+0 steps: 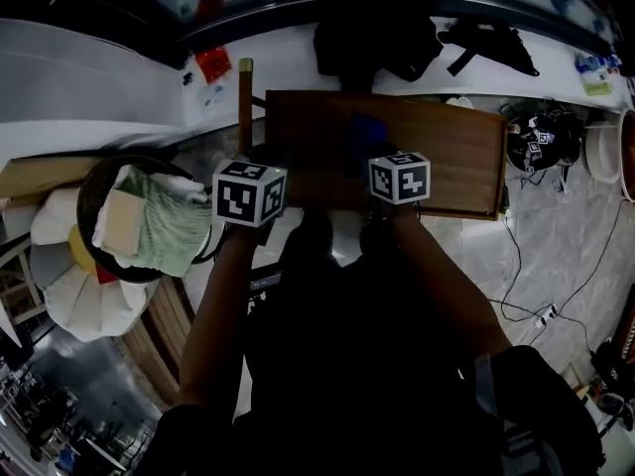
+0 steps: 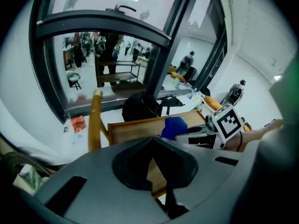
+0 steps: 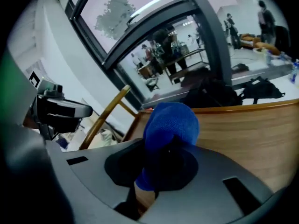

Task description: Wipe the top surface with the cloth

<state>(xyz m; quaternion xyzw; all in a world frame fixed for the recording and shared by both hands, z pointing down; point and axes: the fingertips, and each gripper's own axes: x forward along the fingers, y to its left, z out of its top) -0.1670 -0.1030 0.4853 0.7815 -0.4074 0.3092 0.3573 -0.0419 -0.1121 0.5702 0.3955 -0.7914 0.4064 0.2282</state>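
The wooden table top [image 1: 446, 157] lies ahead of me, seen from above in the head view. A bunched blue cloth [image 3: 170, 122] is pinched in my right gripper [image 3: 170, 143], which is shut on it above the table's near left part [image 3: 261, 139]. The cloth [image 1: 365, 132] shows just beyond the right marker cube [image 1: 399, 177]. My left gripper [image 2: 153, 146] is shut with nothing in it, held over the table's left near corner beside the right one. From the left gripper view the cloth [image 2: 175, 126] sits to the right.
A wooden post [image 1: 245, 102] stands at the table's left edge. Left of it is a dark basket [image 1: 99, 181] holding a green cloth [image 1: 169, 228], over white cushions [image 1: 69, 286]. A black bag [image 1: 377, 38] lies on the sill behind. Cables [image 1: 526, 266] trail on the floor at the right.
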